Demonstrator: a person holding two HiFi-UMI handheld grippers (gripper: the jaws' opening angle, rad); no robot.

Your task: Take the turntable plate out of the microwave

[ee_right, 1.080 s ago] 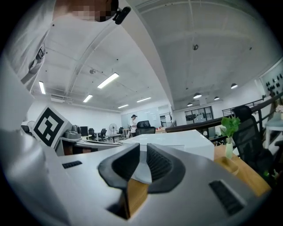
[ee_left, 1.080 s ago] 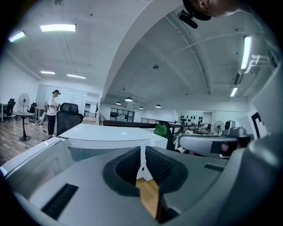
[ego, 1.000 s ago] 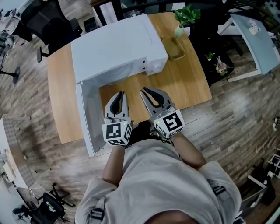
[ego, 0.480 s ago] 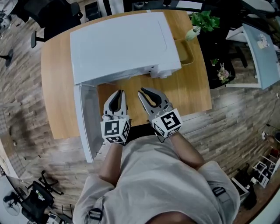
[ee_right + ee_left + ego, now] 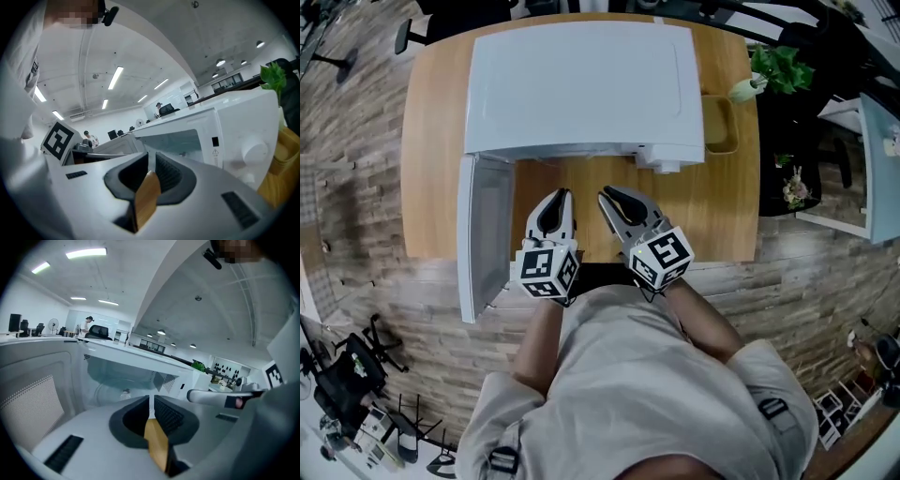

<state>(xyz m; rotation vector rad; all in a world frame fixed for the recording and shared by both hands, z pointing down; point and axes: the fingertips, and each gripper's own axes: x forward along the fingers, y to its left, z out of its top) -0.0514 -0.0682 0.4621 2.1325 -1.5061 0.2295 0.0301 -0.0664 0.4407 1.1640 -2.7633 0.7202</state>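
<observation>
The white microwave (image 5: 581, 84) stands on a wooden table (image 5: 431, 159) with its door (image 5: 483, 234) swung open to the left. In the left gripper view its open cavity (image 5: 122, 376) lies straight ahead, and a pale glass turntable plate (image 5: 105, 391) shows faintly on the cavity floor. My left gripper (image 5: 560, 194) and right gripper (image 5: 607, 195) sit side by side over the table's front edge, both pointing at the opening and apart from it. Each pair of jaws stands almost together with only a thin slit, and nothing is between them (image 5: 151, 399) (image 5: 151, 157).
A wooden tray (image 5: 719, 122) and a green plant in a white vase (image 5: 778, 70) stand to the right of the microwave. The open door juts past the table's front left. A white side table (image 5: 881, 159) stands at the far right, and people and office chairs are far behind.
Both grippers have sunk a little and rolled slightly while staying in front of the open microwave. The jaws look the same as before.
</observation>
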